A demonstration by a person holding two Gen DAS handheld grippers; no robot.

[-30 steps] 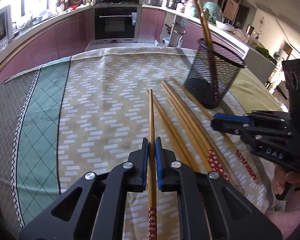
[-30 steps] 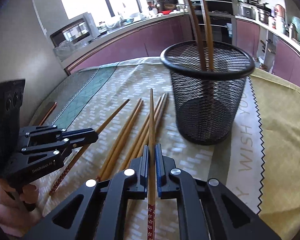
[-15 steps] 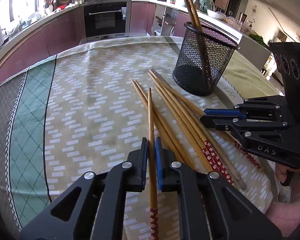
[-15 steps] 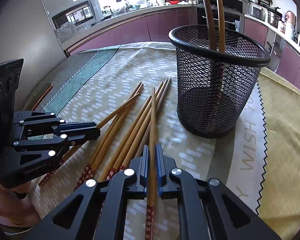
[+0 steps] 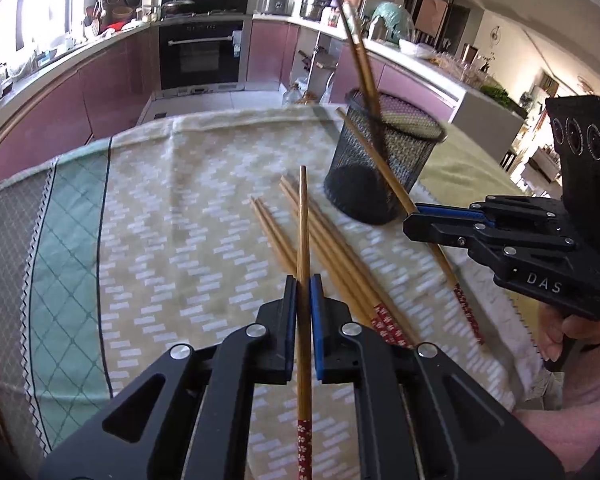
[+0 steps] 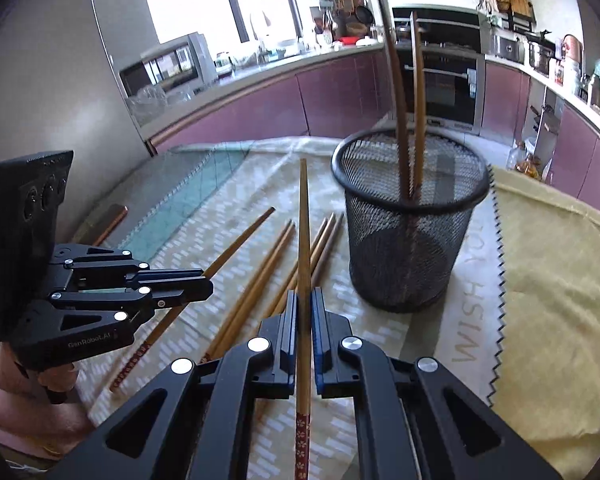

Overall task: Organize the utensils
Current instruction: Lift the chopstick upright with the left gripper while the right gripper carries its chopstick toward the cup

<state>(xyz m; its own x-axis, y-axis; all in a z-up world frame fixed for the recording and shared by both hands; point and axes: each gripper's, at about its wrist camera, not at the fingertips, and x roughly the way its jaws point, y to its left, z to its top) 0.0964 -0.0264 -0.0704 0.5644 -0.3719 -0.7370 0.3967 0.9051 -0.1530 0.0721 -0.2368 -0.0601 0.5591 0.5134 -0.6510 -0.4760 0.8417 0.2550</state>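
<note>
Both claws are clenched, each on one chopstick. The left gripper (image 5: 304,280) grips its chopstick (image 5: 303,232) near the middle of the shaft, plain tip pointing away at twelve o'clock, red flowered end trailing back under the claw. The right gripper (image 6: 305,294) does the same with its own chopstick (image 6: 304,232) — tip up toward twelve, patterned end low at six.

From the left wrist camera, the black mesh holder (image 5: 384,168) stands at about one o'clock on the patterned tablecloth (image 5: 172,240), with two chopsticks already upright (image 5: 360,56) inside, leaning out over the rim. Between the left claw and the holder lies a loose bundle of chopsticks (image 5: 332,252) flat on the cloth, fanned toward eleven, red ends nearest the claw. The right gripper, seen from the side at three o'clock, carries its stick slantwise across the holder's front, just beside the base.

From the right wrist camera, the holder sits near one o'clock, close by, and the loose sticks spread from six to ten. At nine o'clock is the left claw. Beyond — purple cabinets and an oven (image 5: 202,56) at twelve.
</note>
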